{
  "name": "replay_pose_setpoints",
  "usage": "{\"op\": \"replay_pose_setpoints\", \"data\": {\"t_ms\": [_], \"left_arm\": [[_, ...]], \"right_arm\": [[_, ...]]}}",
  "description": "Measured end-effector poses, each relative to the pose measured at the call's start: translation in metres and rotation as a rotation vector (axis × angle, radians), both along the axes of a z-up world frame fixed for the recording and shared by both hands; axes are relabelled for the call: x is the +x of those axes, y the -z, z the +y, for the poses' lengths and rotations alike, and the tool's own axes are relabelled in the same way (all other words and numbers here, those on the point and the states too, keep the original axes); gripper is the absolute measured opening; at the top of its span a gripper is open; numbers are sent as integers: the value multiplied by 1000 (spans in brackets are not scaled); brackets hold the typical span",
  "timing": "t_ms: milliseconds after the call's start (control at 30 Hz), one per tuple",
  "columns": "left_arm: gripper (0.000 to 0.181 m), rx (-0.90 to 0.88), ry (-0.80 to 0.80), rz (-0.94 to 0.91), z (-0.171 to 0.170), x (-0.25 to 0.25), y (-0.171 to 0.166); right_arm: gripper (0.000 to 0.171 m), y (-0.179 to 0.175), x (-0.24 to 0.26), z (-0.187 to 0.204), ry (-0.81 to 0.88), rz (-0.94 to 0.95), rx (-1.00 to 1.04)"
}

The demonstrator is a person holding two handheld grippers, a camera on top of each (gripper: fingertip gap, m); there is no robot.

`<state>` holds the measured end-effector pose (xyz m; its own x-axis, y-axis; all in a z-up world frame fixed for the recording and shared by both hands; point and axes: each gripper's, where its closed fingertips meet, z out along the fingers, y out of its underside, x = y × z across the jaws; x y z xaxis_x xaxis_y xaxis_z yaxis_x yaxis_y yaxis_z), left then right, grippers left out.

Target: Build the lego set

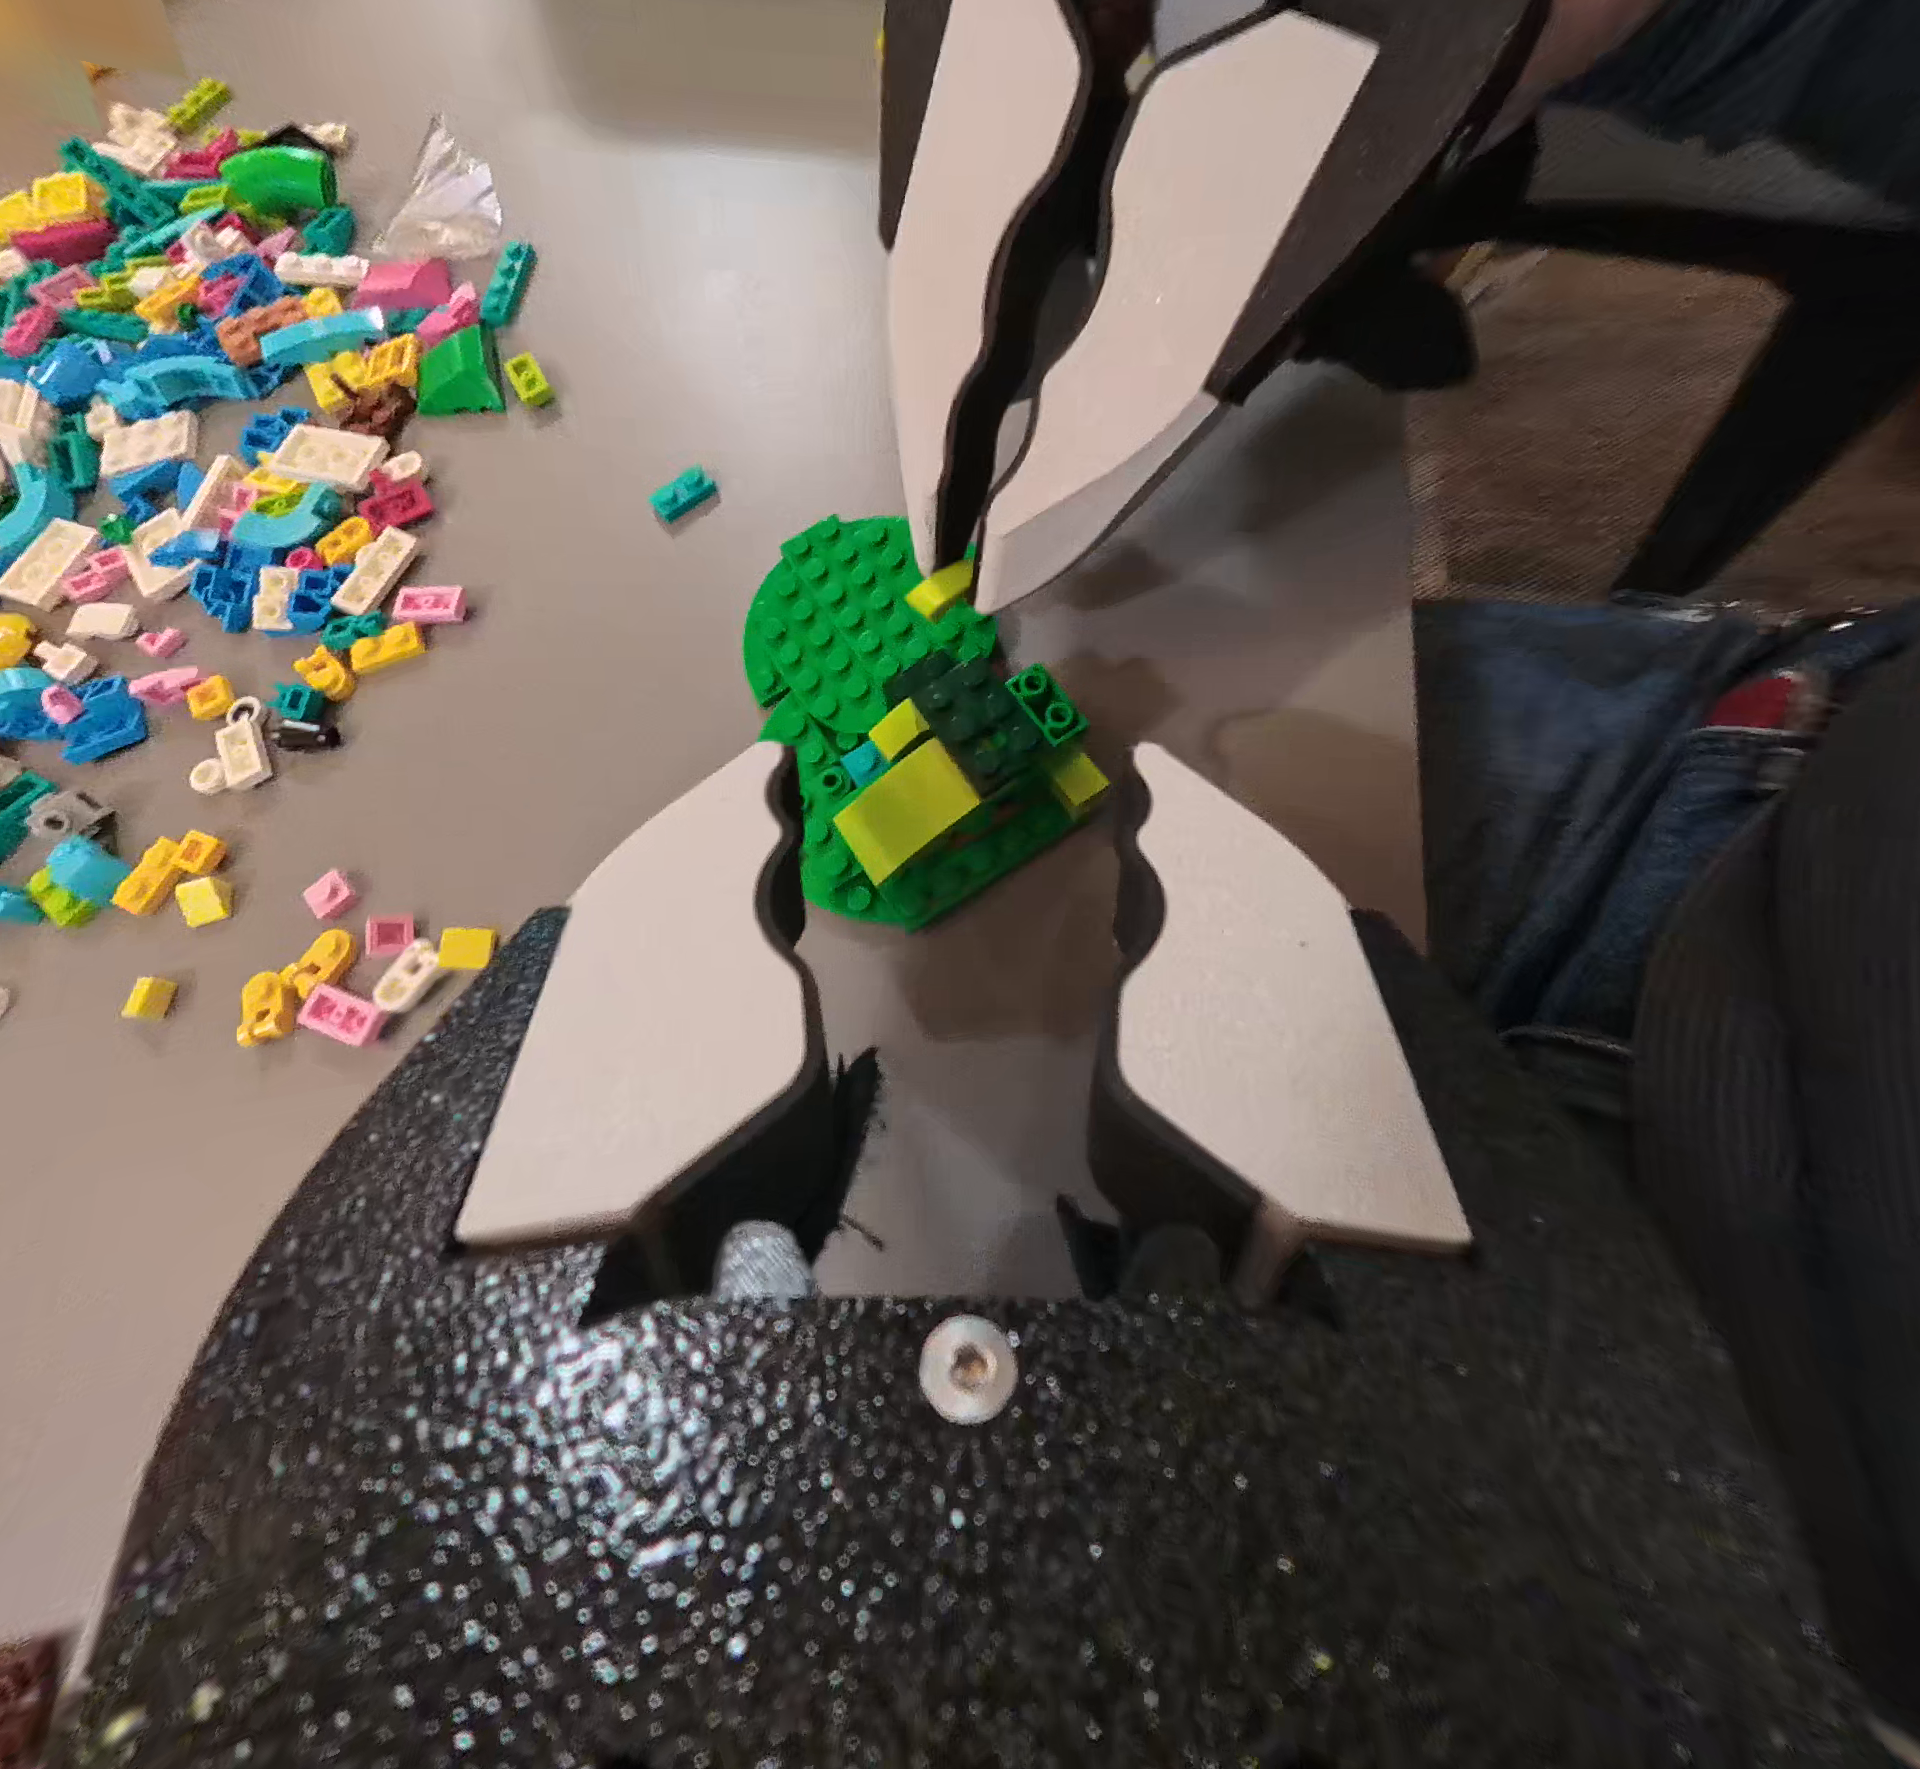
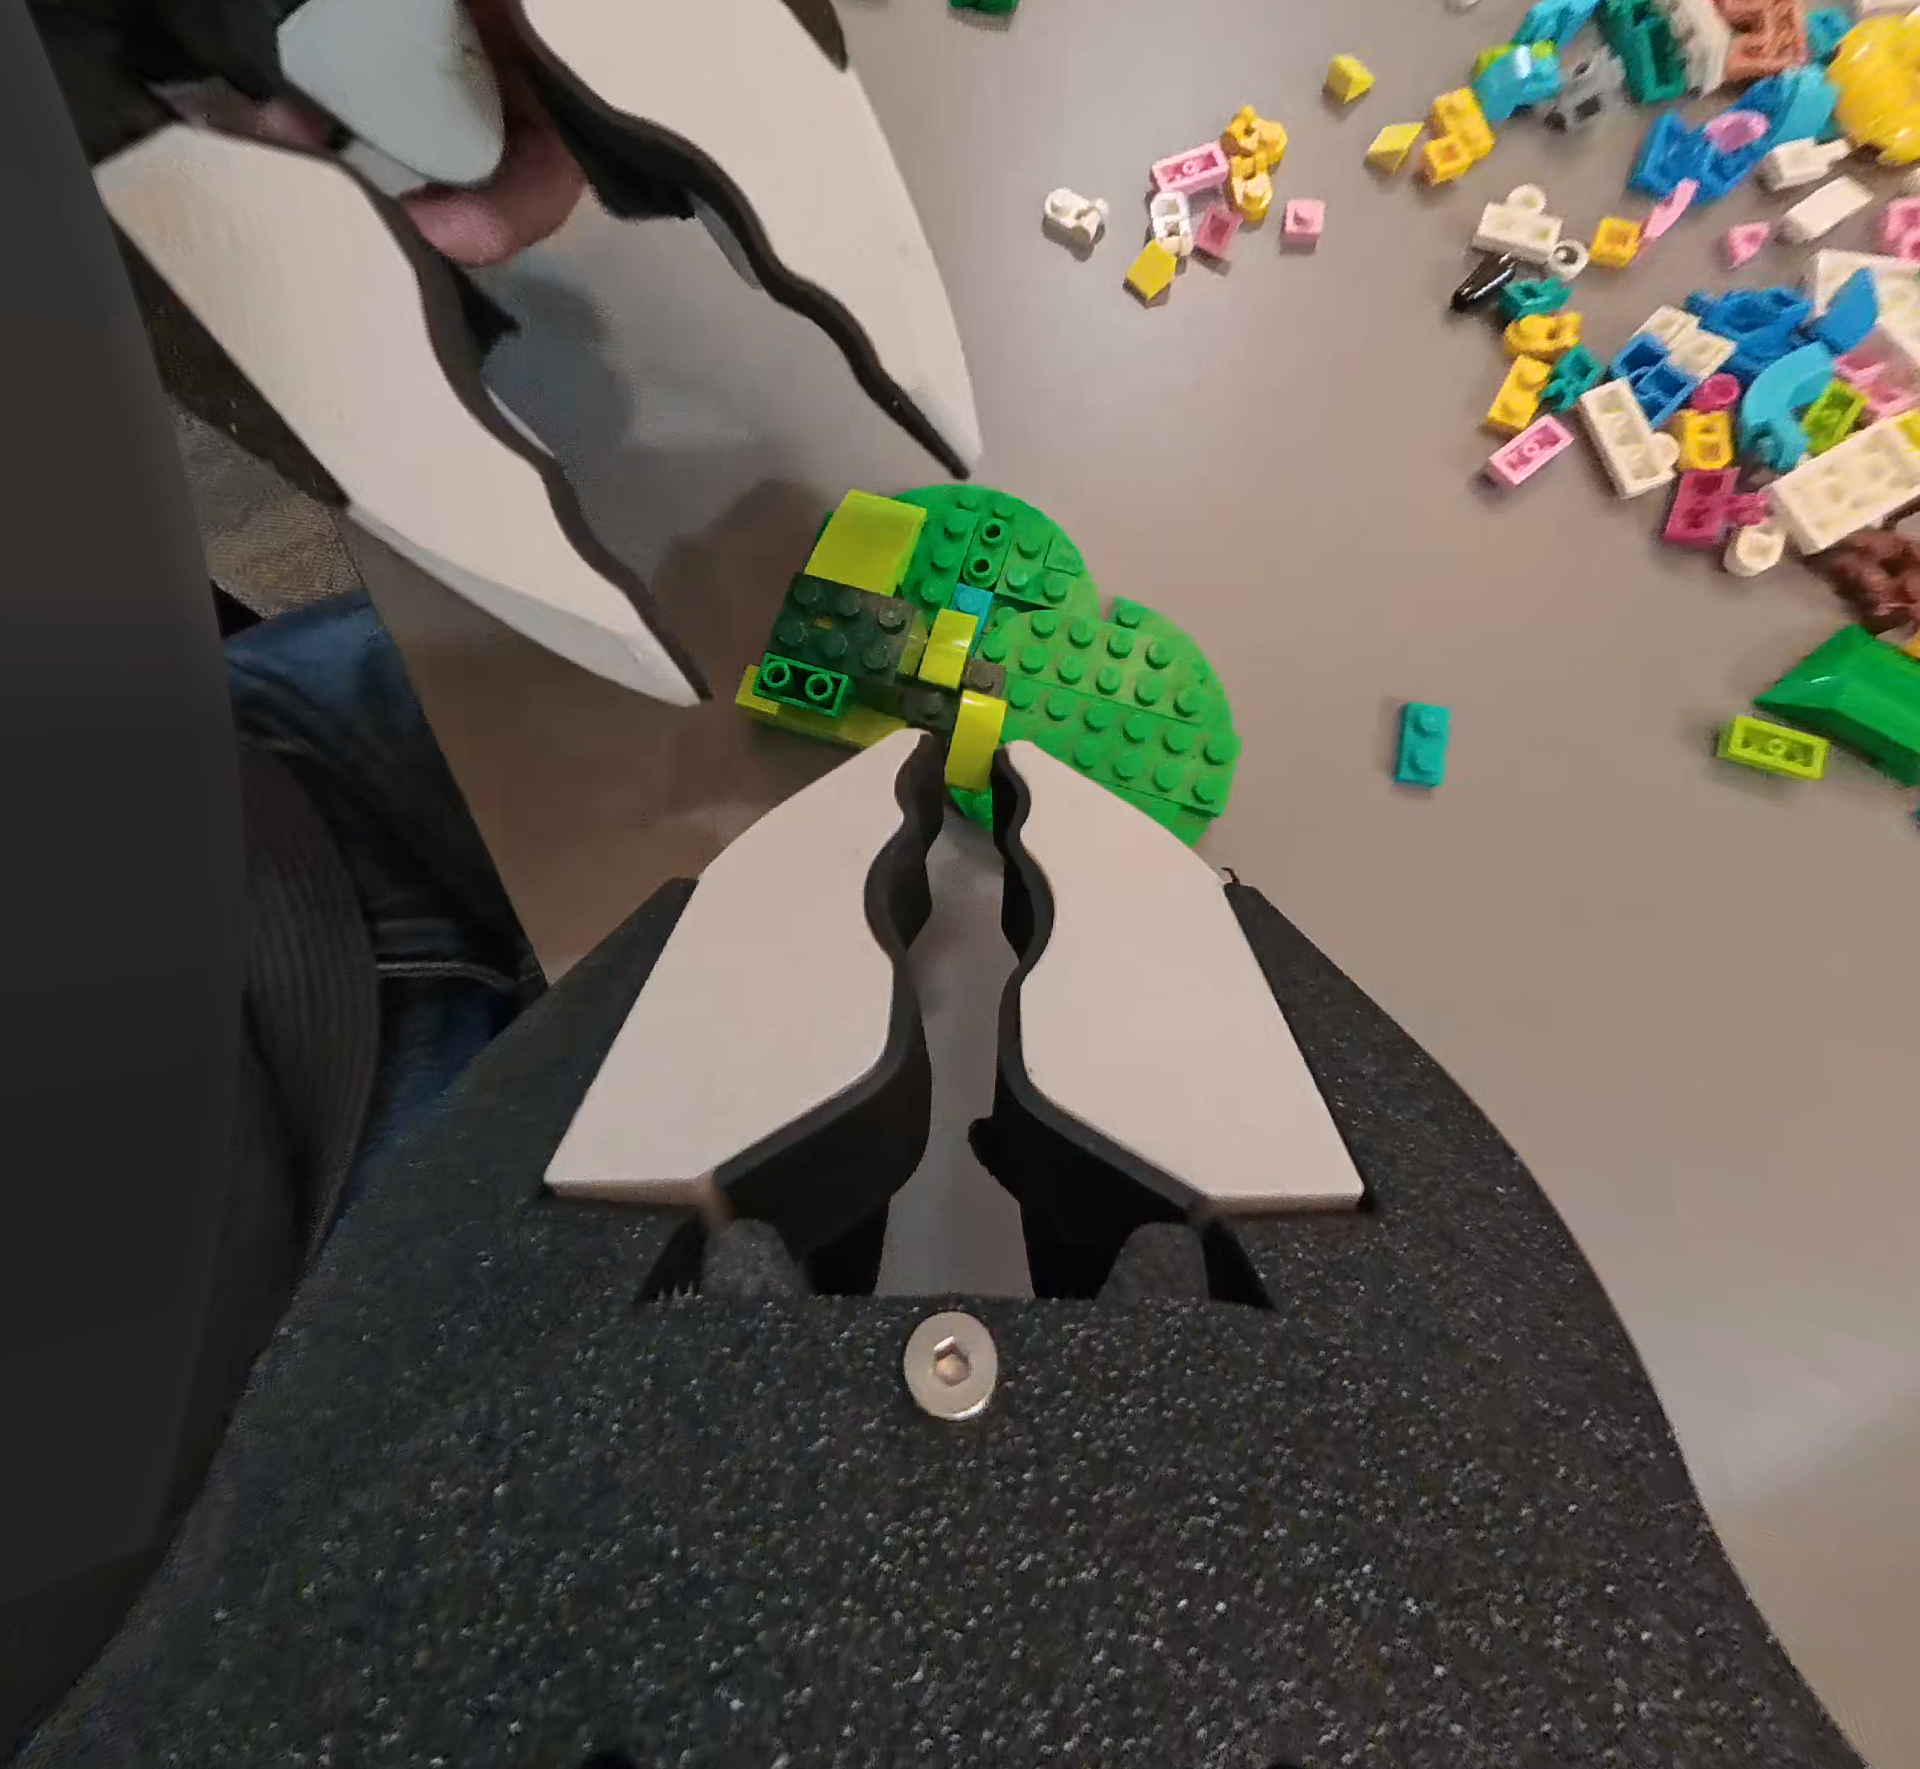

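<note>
We're early: green base plate (image 1: 842,618) has a small lime and dark-green cluster (image 1: 956,763), while the big loose brick pile (image 1: 187,431) sits unused. Right hand-held gripper (image 2: 961,753) pinches a lime piece (image 2: 971,737) over the plate; left hand-held gripper (image 1: 951,758) is spread around the cluster, not holding it.

Green studded lego build (image 1: 862,639) flat on grey table (image 1: 623,161), lime brick (image 2: 971,737) claw-pinched.

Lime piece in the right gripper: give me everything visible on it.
The lime piece is a small, glossy, smooth-topped plastic part, yellow-green, with no studs showing. The right gripper is shut on it, fingers pinching its two sides. It sits tilted at the edge of the green studded base plate, next to the dark green bricks of the build. Whether it is pressed onto the studs cannot be told.
</note>
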<state>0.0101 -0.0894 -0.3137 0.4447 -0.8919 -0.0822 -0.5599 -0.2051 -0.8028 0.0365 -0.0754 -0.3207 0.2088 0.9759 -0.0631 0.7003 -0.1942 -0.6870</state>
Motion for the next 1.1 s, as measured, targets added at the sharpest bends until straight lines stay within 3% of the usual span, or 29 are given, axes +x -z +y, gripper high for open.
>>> {"op": "replay_pose_setpoints", "data": {"t_ms": [167,633,1100], "left_arm": [[71,28,-49,103,0,0,12],[55,-46,-44,70,0,-1,21],[54,-37,-52,75,1,-2,21]], "right_arm": [[8,5,-3,-7,3,-42,-36],[8,13,-5,-5,-2,-137,32],[15,12,-3,-6,2,-141,40]]}}
